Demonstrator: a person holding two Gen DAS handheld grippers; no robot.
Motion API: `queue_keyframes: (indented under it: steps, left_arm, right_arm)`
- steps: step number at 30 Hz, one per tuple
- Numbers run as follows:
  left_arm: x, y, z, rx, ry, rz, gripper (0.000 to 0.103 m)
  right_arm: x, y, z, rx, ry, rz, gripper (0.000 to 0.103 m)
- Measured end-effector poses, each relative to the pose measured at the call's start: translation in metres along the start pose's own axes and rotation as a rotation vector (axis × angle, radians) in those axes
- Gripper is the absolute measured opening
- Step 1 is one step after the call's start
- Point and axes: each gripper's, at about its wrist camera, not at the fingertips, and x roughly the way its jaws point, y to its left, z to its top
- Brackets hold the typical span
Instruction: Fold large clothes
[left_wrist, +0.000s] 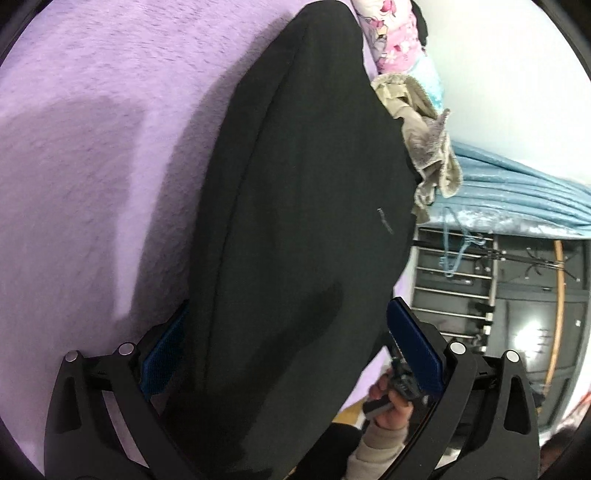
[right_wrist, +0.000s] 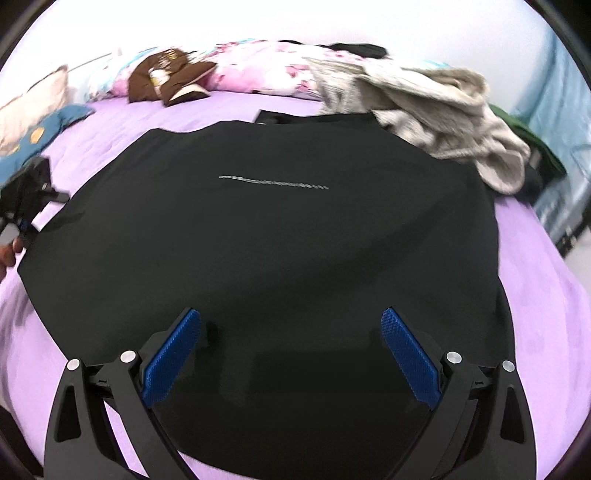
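The large black knit garment (right_wrist: 280, 236) lies spread flat on the lilac fleecy bedspread (right_wrist: 535, 295), with a thin silvery line of lettering (right_wrist: 273, 182) across its middle. Beyond that lettering, a crumpled beige fleece garment (right_wrist: 436, 107) overlaps the black cloth's far corner.

The right gripper (right_wrist: 291, 350) hovers over the near hem, nearer than the lettering, its blue ribbed pads (right_wrist: 173, 354) spread wide and holding nothing. The left gripper (left_wrist: 284, 354) sits at the side edge, also spread, with black cloth between its fingers but not pinched.

To fold well, I judge each gripper should close on a single edge layer, lift evenly, and carry the edge over the lettering, keeping clear of the beige heap.
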Motion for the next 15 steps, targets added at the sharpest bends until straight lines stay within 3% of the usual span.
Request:
queue_keyframes:
  steps: [4,10,13,14,15]
  left_arm:
    - [0.006,0.001,0.006,-0.015,-0.003,-0.054,0.096]
    - [0.01,-0.002,0.008,-0.018,0.002,-0.046,0.091]
    - [0.007,0.004,0.008,-0.048,-0.005,-0.025,0.066]
    - [0.007,0.007,0.008,-0.049,-0.004,-0.014,0.053]
    - [0.008,0.009,0.007,-0.055,-0.005,-0.019,0.049]
  right_arm:
    - [0.007,0.006,0.007,-0.042,-0.015,0.006,0.096]
    - [0.023,0.002,0.015,-0.015,-0.011,0.051,0.096]
    - [0.03,0.004,0.017,-0.035,-0.005,0.045,0.096]
    - [0.033,0.004,0.018,-0.035,0.0,0.051,0.096]
    - [0.036,0.004,0.018,-0.032,0.004,0.053,0.096]
